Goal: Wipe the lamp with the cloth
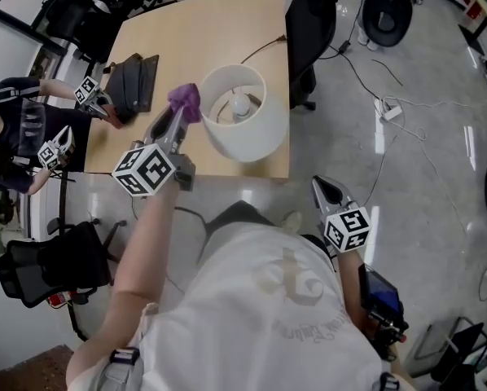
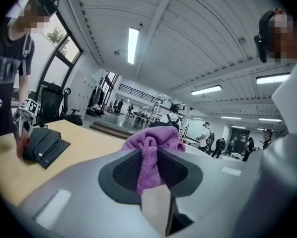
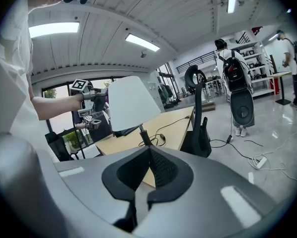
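The lamp (image 1: pixel 243 112) stands on the wooden table (image 1: pixel 170 39) near its front edge, toward the 5 o'clock corner in the head view. We look down into its white shade, with the bulb visible inside. Its cable (image 1: pixel 264 49) runs off toward 12 o'clock.

The purple cloth (image 1: pixel 185 100) sits at the shade's 9 o'clock, right by the rim. We cannot tell whether it touches. The left gripper (image 1: pixel 182 119) is clamped on the cloth, and in the left gripper view the fabric bunches up between the pads and spills over their tips. The right gripper (image 1: pixel 325 190) hangs off the table at the lamp's 5 o'clock, well apart from it, with its jaws together and nothing between them.

We judge the step in hand to be bringing the cloth onto the shade, so the wiping proper is just starting or about to start. The next move calls for light pressure along the outside of the shade (a thin shade on a slim stem will likely tip or swivel if pushed hard). The idle gripper could steady the base.

As for writing, we read none. The cubes on the grippers carry only black-and-white square markers, and the pale print on the wearer's shirt is too faint to make out. A dark pouch (image 1: pixel 133 84) lies at the table's 9 o'clock, where a second person works.
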`<act>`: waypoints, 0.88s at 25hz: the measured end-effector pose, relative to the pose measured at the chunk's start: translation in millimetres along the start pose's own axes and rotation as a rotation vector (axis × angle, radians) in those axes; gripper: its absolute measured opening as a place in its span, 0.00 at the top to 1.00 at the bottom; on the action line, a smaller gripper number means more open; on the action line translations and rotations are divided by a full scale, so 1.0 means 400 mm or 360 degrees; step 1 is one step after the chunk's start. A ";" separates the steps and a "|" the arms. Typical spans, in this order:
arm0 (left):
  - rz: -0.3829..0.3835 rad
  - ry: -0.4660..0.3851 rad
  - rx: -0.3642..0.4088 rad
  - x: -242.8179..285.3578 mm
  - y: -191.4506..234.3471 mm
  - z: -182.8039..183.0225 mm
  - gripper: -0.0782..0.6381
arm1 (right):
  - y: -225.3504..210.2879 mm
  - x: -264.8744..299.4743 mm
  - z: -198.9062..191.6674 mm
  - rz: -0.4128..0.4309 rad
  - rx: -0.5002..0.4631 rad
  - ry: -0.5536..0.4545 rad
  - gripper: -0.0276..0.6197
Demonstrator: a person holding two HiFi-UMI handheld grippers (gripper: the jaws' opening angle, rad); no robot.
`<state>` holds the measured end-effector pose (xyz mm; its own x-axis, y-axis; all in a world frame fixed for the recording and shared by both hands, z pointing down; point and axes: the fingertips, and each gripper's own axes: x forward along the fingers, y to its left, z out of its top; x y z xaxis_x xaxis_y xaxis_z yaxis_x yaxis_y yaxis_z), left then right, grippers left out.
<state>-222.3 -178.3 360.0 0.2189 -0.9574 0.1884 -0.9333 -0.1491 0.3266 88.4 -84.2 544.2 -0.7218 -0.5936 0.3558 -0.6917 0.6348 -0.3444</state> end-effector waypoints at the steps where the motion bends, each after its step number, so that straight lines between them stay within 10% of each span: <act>1: 0.0011 0.0002 0.0000 0.001 0.003 -0.003 0.76 | -0.007 -0.001 -0.002 0.0000 0.0000 0.0004 0.94; 13: -0.0056 0.0227 -0.0285 0.047 0.129 -0.135 0.76 | -0.019 0.043 0.030 -0.0102 -0.0004 0.0009 0.94; 22: 0.0007 0.0421 -0.0215 0.137 0.212 -0.256 0.76 | -0.066 0.078 0.047 -0.0194 0.0049 0.0003 0.94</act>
<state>-260.1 -217.9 492.9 0.2983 -0.8575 0.4192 -0.8920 -0.0941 0.4421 83.7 -128.9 548.3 -0.6323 -0.6645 0.3983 -0.7747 0.5423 -0.3252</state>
